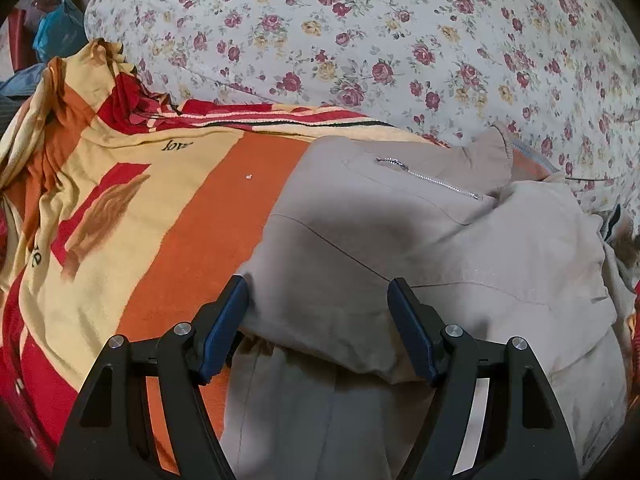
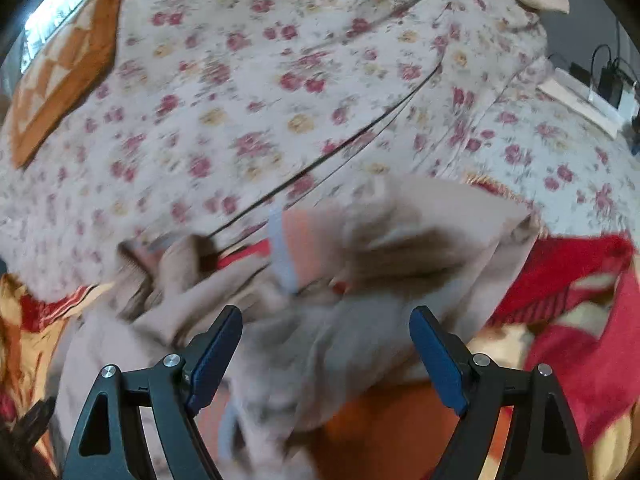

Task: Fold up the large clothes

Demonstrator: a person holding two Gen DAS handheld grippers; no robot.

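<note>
A beige jacket (image 1: 420, 248) with a silver zipper (image 1: 428, 178) lies partly folded on an orange, red and yellow blanket (image 1: 160, 216). My left gripper (image 1: 320, 292) is open, its jaws wide apart over the jacket's folded left edge, holding nothing. In the right wrist view, which is motion-blurred, the same jacket (image 2: 320, 312) lies rumpled with an orange lining and light blue trim (image 2: 284, 256) showing. My right gripper (image 2: 326, 320) is open above the jacket, holding nothing.
A floral bedsheet (image 1: 360, 40) covers the bed behind the blanket, which also shows in the right wrist view (image 2: 580, 320). An orange checked cloth (image 2: 60, 80) lies at the far left. Chargers and cables (image 2: 600, 80) sit at the bed's right edge. Bags (image 1: 52, 28) stand at the far left.
</note>
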